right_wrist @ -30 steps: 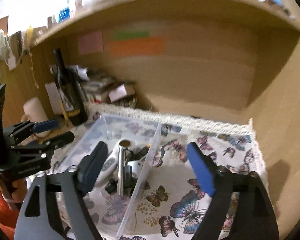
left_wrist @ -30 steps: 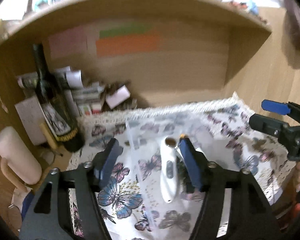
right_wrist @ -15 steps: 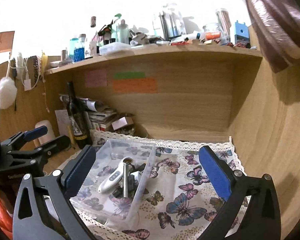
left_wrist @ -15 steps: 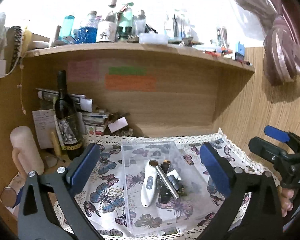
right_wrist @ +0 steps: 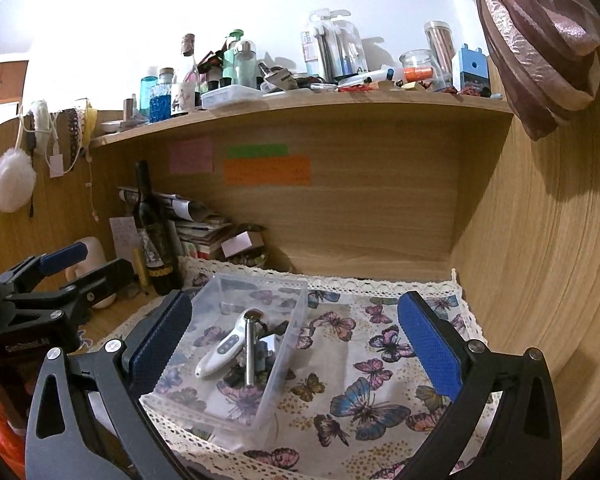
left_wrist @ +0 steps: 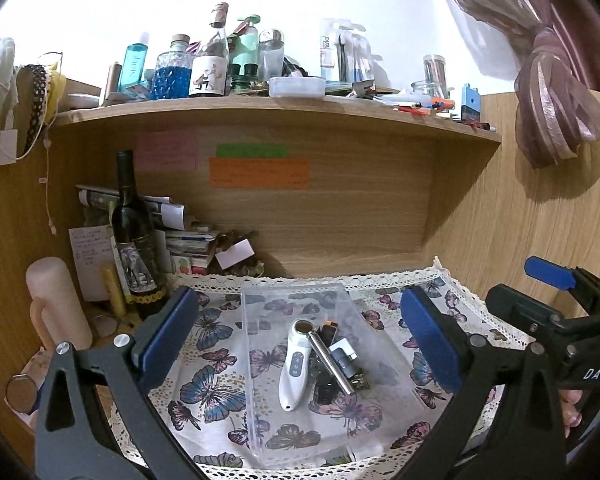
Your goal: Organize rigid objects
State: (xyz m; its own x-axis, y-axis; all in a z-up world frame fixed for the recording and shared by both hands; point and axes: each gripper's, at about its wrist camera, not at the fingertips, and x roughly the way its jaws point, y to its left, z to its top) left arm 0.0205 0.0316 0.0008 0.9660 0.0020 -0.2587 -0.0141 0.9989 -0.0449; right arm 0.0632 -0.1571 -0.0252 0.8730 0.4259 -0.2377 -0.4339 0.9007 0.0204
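Observation:
A clear plastic box (left_wrist: 256,360) (right_wrist: 284,344) sits on the butterfly cloth (left_wrist: 212,392) (right_wrist: 364,396). Inside it lie a white handheld device (left_wrist: 294,368) (right_wrist: 222,350), a silver metal tube (left_wrist: 332,364) (right_wrist: 250,354) and several small dark pieces (left_wrist: 340,358). My left gripper (left_wrist: 300,340) is open, held back from the box with nothing between its blue pads. In the right wrist view my right gripper (right_wrist: 296,340) is open too, empty, with the box behind its left finger. Each gripper shows at the edge of the other's view.
A dark wine bottle (left_wrist: 134,236) (right_wrist: 156,232) stands at the back left beside stacked papers (left_wrist: 188,240). A pale cylinder (left_wrist: 56,304) is at the far left. The shelf (left_wrist: 276,108) above is crowded with bottles. A wooden side wall (right_wrist: 540,260) closes the right.
Both grippers pulled back from the box and tilted up, so the upper shelf came into view. Both sets of jaws widened. The objects stayed in the box.

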